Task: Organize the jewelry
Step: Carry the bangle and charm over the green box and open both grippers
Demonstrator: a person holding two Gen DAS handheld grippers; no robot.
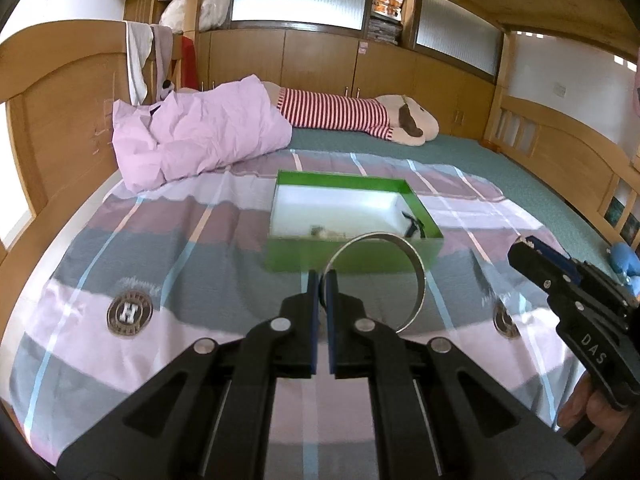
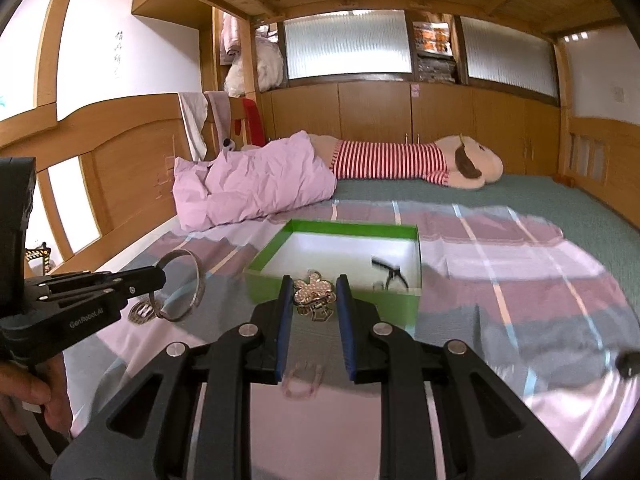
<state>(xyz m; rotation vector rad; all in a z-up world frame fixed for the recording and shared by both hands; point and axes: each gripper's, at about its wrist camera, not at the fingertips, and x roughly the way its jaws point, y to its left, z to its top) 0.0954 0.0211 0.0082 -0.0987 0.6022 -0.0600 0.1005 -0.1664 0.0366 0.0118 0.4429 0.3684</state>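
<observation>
Left wrist view: green box (image 1: 352, 254) near wall hides most of a small pale item (image 1: 322, 232) inside, blurred past naming. The silver bangle (image 1: 416, 268) crosses the box front, its lower arc lost behind the left gripper (image 1: 323, 280) (fingers pinched on the band). Right wrist view: a dark clip-like piece (image 2: 390, 274) inside the box is smeared, and a faint pinkish loop (image 2: 302, 380) on the bedspread (image 2: 520, 280) is too dim to identify.
</observation>
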